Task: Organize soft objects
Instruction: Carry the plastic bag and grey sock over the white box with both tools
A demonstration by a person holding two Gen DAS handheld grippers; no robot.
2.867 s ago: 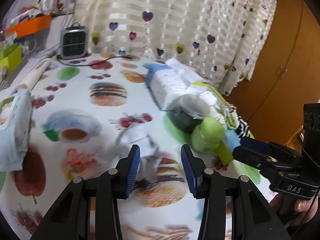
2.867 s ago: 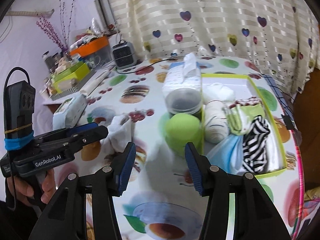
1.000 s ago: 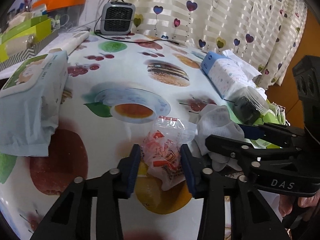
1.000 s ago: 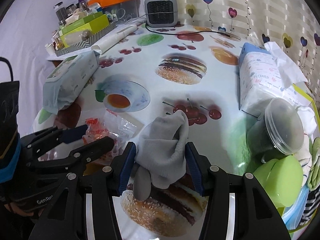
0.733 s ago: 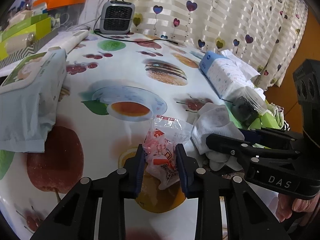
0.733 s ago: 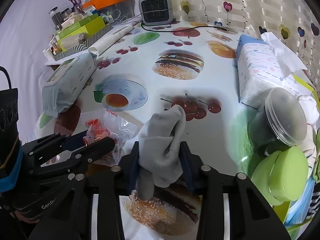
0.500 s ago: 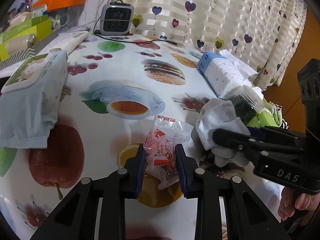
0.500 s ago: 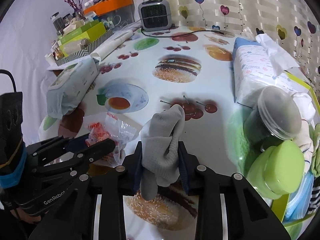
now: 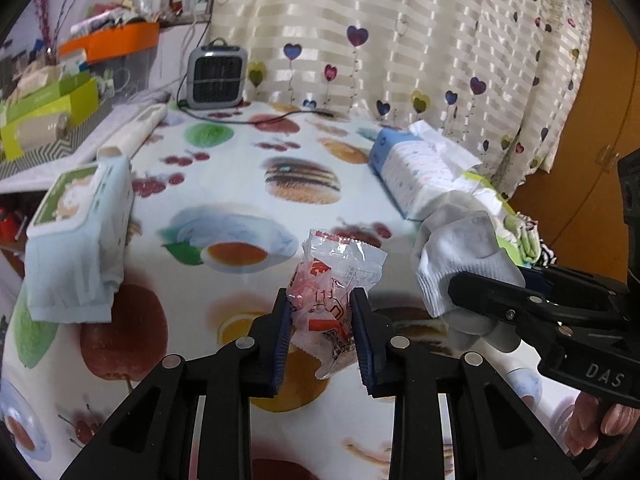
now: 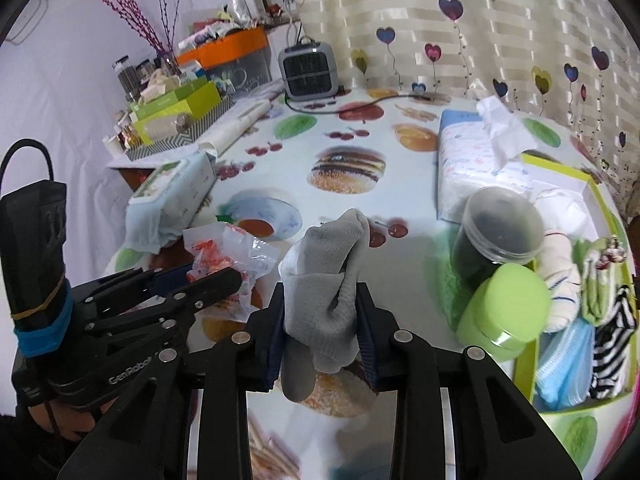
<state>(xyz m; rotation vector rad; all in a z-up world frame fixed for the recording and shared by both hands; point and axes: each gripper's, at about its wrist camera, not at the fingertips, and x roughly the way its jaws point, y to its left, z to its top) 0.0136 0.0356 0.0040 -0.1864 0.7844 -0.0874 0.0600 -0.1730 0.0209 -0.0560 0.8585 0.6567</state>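
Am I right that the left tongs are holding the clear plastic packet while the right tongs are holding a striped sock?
Not quite: the sock in the right tongs is plain grey, not striped, as the right wrist view shows. The left tongs do hold the clear plastic packet.

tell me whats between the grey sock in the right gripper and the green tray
In the right wrist view, a dark clear-lidded jar and a green-lidded jar stand between the grey sock and the green tray.

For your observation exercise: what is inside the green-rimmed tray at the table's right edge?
The green-rimmed tray holds soft items: a striped white sock, a green cloth, a black-and-white striped cloth, a blue face mask. Its floor beneath them is covered.
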